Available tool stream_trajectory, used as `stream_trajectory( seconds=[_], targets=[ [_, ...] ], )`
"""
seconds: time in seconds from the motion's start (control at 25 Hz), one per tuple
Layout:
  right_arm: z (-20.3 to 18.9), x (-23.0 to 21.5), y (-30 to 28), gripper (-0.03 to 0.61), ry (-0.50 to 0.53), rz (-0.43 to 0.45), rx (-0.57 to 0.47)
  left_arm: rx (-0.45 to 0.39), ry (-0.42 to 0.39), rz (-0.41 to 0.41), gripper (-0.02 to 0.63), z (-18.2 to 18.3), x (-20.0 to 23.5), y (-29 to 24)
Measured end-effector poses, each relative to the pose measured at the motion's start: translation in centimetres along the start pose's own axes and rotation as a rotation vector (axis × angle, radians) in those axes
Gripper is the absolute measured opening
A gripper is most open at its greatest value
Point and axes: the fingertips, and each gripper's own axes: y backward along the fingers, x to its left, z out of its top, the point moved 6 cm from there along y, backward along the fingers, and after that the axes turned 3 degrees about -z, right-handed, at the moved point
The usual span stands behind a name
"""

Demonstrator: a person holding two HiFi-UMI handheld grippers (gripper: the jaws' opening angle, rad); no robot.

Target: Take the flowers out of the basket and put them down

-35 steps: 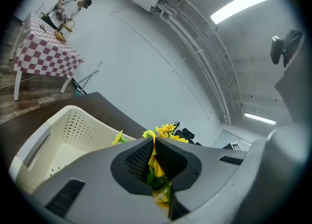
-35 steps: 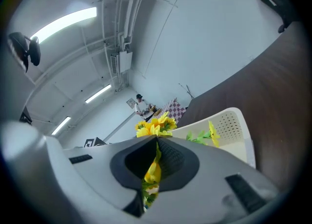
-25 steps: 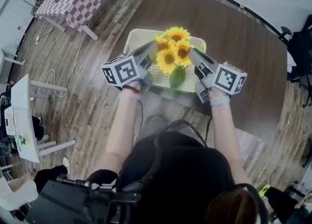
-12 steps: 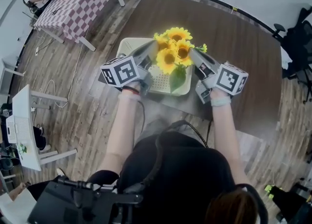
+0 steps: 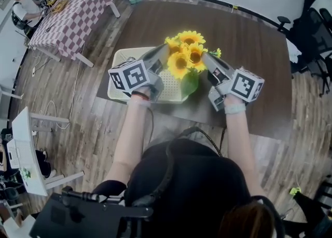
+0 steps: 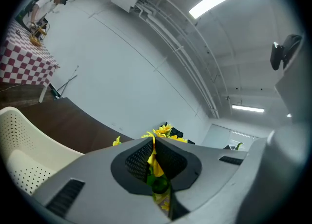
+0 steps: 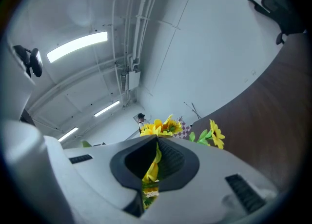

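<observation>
Both forearms reach forward, level and angled inward. The left gripper [image 5: 164,51] and right gripper [image 5: 205,57] have their jaws clamped on the yellow sunflower bunch [image 5: 185,55], held above the cream perforated plastic basket [image 5: 120,60] at the dark brown desk's [image 5: 249,45] near-left corner.

We count one bunch of yellow sunflowers [image 5: 185,55] with green leaves. It has three large blooms that show plainly and one small bloom [image 5: 216,52] on its right side. There is one cream perforated plastic basket [image 5: 120,60], at the left edge of the one dark brown surface [image 5: 249,35]. We count two grey handheld grippers, the left gripper [image 5: 165,51] and the right gripper [image 5: 204,56], each with one marker cube. Off the surface's far left corner we see one table with a red-and-white checked cloth [image 5: 78,14] and one seated person [image 5: 21,10].
</observation>
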Motion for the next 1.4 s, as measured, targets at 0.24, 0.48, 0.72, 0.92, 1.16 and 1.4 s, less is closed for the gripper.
stream_trajectory(
  seconds=[0.24,0.48,0.72,0.92,1.16,1.4],
  targets=[
    [0.8,-2.1,4.4,0.002,-0.019,-0.054,-0.058,0.047,0.002,-0.072,0.012,-2.2,-2.5,-3.9],
    [1.0,-3.0,7.6,0.002,-0.032,-0.124,-0.101,0.104,0.015,-0.126,0.011,-4.1,-3.9,-6.2],
    [0.7,-3.0,7.9,0.002,-0.05,-0.202,-0.106,0.157,0.059,-0.178,0.011,-4.5,-3.6,-7.0],
    [0.4,-3.9,8.9,0.002,-0.07,-0.246,-0.106,0.196,0.056,-0.18,0.011,-5.4,-3.7,-7.9],
    [-0.9,-5.7,12.0,0.002,-0.097,-0.268,-0.096,0.238,0.057,-0.174,0.011,-8.8,-5.4,-8.9],
    [-2.3,-7.8,15.3,0.002,-0.123,-0.279,-0.083,0.262,0.069,-0.155,0.009,-12.6,-7.1,-9.8]
  ],
)
